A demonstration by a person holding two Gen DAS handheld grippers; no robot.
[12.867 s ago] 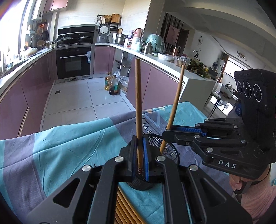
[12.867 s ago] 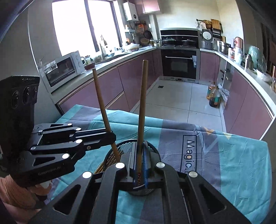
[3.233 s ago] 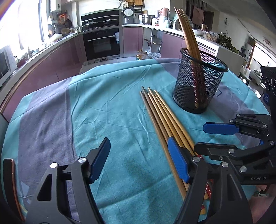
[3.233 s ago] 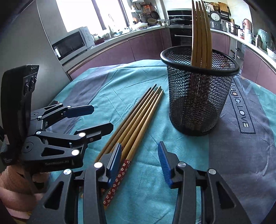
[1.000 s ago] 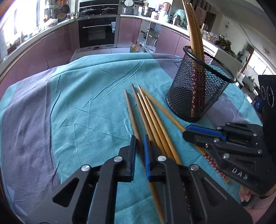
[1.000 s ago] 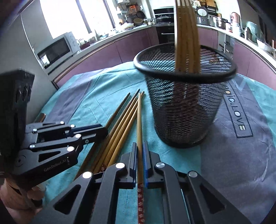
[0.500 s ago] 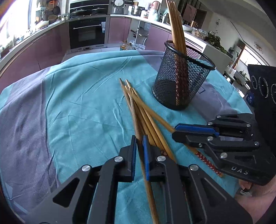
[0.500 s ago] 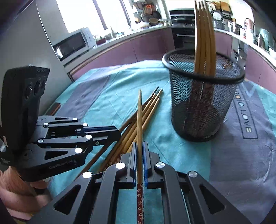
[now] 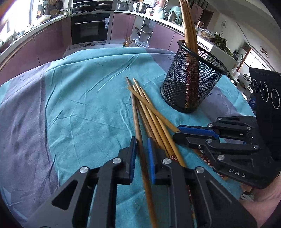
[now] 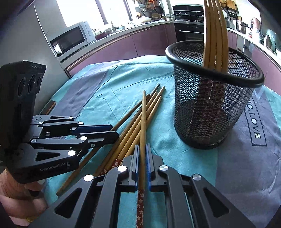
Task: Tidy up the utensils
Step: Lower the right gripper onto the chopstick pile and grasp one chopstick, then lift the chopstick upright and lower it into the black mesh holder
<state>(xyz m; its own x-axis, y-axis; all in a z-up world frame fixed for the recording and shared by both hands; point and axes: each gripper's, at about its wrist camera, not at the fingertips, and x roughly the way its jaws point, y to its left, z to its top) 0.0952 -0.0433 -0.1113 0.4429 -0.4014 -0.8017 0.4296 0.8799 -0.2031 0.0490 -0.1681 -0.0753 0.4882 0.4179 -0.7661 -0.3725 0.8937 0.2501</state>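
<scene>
Chopsticks [image 9: 147, 112] lie lengthwise, tips toward the mesh holder [image 9: 191, 84].

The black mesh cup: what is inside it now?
The black mesh cup holds several bamboo chopsticks, leaning on its rim with their patterned ends down. Their exact count is unclear, and the mesh obscures the bottom.

room: kitchen | cabinets [image 9: 52, 40]: mauve fronts, curving along the walls | oven [image 9: 89, 29]: black, built in at the far end | microwave [image 10: 70, 41]: white, on the counter under the window | window [image 10: 108, 12]: bright daylight | floor [image 9: 98, 46]: pale tiles | table cloth [image 9: 79, 108]: teal with grey bands, creased
</scene>
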